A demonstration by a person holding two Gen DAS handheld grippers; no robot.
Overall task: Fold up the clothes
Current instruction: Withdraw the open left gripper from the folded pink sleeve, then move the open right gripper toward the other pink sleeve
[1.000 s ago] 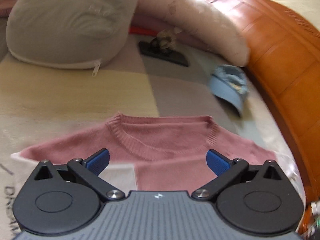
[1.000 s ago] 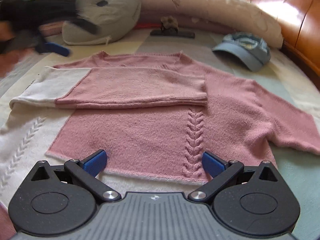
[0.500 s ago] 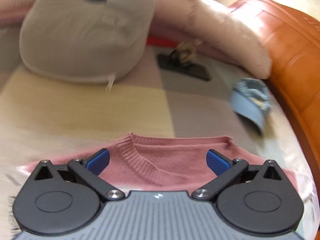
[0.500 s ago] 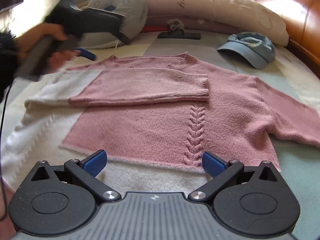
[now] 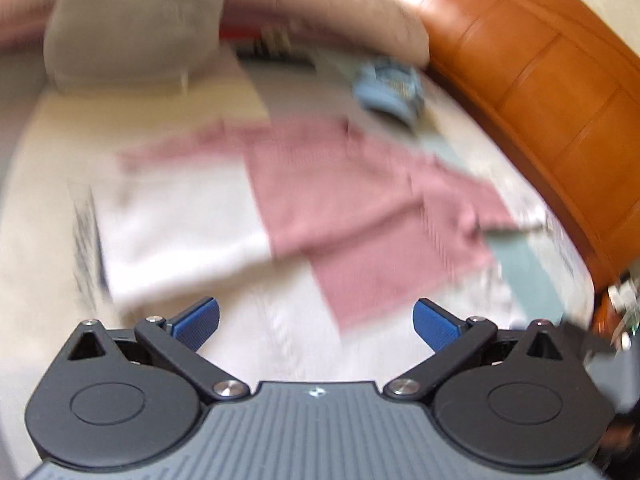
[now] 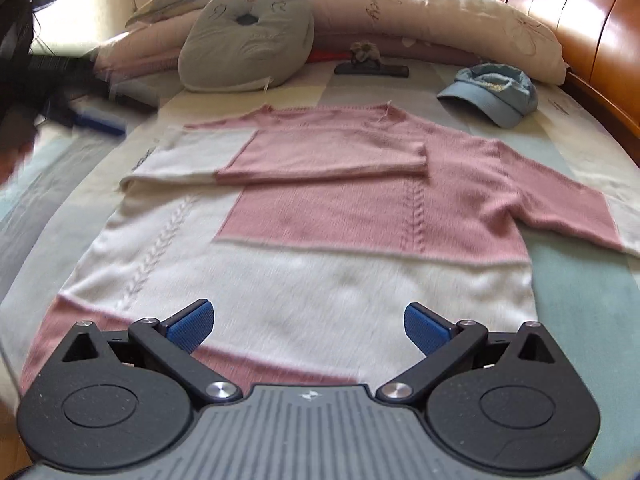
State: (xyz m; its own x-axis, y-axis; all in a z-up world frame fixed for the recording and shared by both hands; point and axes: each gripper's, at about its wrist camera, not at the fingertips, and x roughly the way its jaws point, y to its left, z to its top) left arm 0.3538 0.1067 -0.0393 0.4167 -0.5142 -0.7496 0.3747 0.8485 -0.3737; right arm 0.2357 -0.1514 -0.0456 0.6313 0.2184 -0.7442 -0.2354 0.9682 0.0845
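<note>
Bed point(image 6: 580, 320) is serving as the folding surface, its headboard point(image 6: 592, 20) standing beyond the sweater. Sweater point(image 6: 320, 208), the landmark here, is lying flat and face up across the bed, collar toward the pillows point(image 6: 440, 12) and hem toward the right gripper. One sleeve point(image 6: 320, 152) is lying folded across the chest, cuff reaching past the midline; the other sleeve point(image 6: 560, 200) is lying spread out to the side, so the fold is partly made, and that spread sleeve is likely what remains to bring in. Cushion point(image 6: 248, 40) is sitting beyond the collar, and cap point(image 6: 496, 92) is lying beyond the spread sleeve's shoulder, both off the sweater and probably out of the fold's way. Right gripper point(image 6: 306, 326) is hovering over the hem with jaws standing wide apart, holding nothing, placed as if to survey the whole garment. Left gripper point(image 5: 316, 322) is showing as a blurred dark shape off the folded sleeve's side in the right view; its own view, heavily smeared, is showing jaws wide apart above the sweater point(image 5: 360, 208), gripping no cloth.
</note>
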